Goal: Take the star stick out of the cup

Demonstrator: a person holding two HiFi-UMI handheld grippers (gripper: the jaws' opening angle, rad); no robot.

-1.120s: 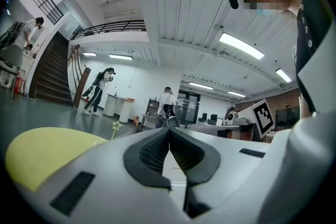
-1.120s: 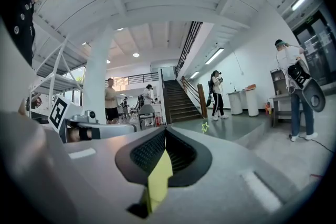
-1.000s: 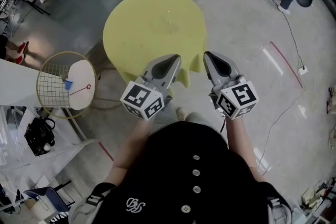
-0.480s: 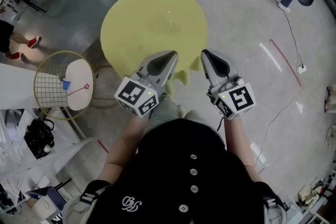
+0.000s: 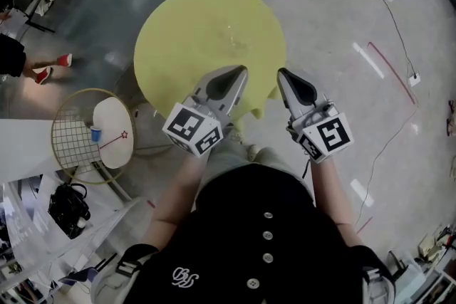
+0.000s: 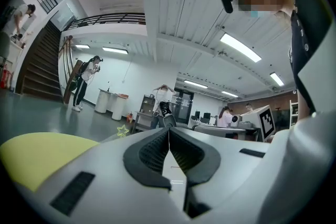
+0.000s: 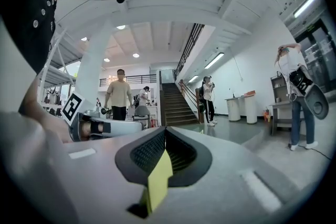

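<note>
A small blue cup [image 5: 95, 133] stands on a little white round table [image 5: 110, 110] at the left of the head view. The star stick [image 5: 114, 139] leans out of the cup, its red star outline to the right. Both grippers hover side by side over the near edge of a round yellow table [image 5: 206, 32], well to the right of the cup. My left gripper [image 5: 241, 70] is shut and holds nothing, with its jaws meeting at the tips [image 6: 169, 129]. My right gripper [image 5: 282, 73] is shut too, jaws closed on nothing [image 7: 165, 128].
A round wire grid [image 5: 71, 142] lies under the white table. A black bag [image 5: 68, 208] sits on the floor at lower left. A cable [image 5: 399, 60] and red tape marks cross the floor at the right. People stand far off in both gripper views.
The head view has swung a little, so the cup's table sits lower in the picture. Both grippers stay shut and keep their places over the yellow table's near edge.
</note>
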